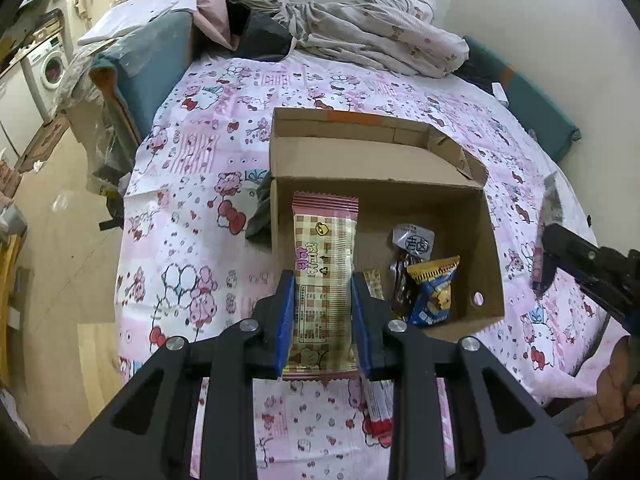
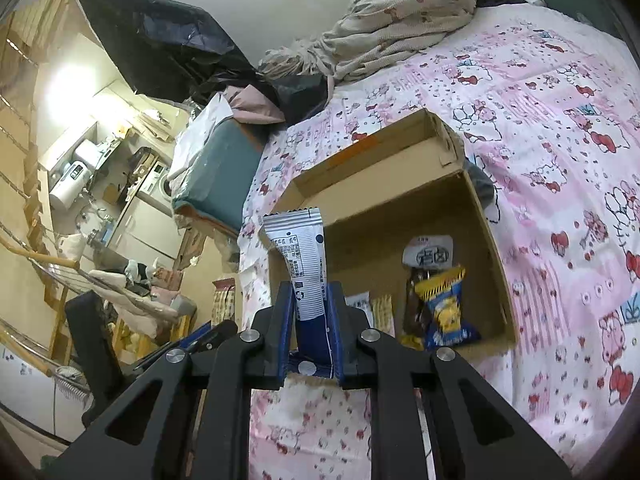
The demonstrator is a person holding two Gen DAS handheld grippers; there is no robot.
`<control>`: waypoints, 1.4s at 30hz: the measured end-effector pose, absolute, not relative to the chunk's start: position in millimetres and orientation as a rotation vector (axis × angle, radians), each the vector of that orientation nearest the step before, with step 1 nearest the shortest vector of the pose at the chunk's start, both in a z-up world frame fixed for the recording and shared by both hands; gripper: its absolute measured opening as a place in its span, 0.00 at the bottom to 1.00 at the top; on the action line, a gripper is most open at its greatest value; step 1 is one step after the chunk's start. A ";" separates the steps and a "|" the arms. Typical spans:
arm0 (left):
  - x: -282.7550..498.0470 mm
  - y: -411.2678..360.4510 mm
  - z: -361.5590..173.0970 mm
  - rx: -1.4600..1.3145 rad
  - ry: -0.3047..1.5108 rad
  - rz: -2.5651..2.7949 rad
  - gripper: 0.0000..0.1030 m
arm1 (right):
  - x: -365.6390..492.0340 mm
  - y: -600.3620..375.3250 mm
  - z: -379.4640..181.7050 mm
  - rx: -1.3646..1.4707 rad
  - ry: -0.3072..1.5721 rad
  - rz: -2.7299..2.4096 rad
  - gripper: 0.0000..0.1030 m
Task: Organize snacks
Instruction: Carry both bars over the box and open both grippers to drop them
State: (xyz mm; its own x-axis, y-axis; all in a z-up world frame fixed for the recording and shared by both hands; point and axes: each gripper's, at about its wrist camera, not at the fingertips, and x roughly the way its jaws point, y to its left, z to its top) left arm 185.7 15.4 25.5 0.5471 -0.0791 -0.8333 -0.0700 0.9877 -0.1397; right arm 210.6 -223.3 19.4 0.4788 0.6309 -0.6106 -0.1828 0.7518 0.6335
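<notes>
Snack packets point(image 1: 430, 288) lie in the box point(image 1: 490, 256); box on the bedsheet point(image 1: 192, 208).

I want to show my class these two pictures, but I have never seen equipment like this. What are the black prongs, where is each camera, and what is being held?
Each picture comes from a camera mounted on a hand-held gripper, looking along its two fingers. The left gripper pinches a pink checked snack packet. The right gripper pinches a blue and white snack packet. Ahead, on a pink patterned bedsheet, an open cardboard box already holds several snacks, including a blue and yellow packet.
</notes>
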 end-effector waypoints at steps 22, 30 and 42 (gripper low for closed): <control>226.3 -6.8 -47.3 -0.129 1.056 -0.048 0.23 | 246.8 -222.4 -64.0 0.587 1.043 0.502 0.17; 231.4 -3.4 -56.4 -0.145 1.067 -0.048 0.23 | 254.5 -211.3 -93.0 0.573 1.133 0.496 0.18; 232.9 -9.6 -56.7 -0.133 1.065 -0.075 0.23 | 257.3 -211.0 -99.3 0.590 1.154 0.481 0.21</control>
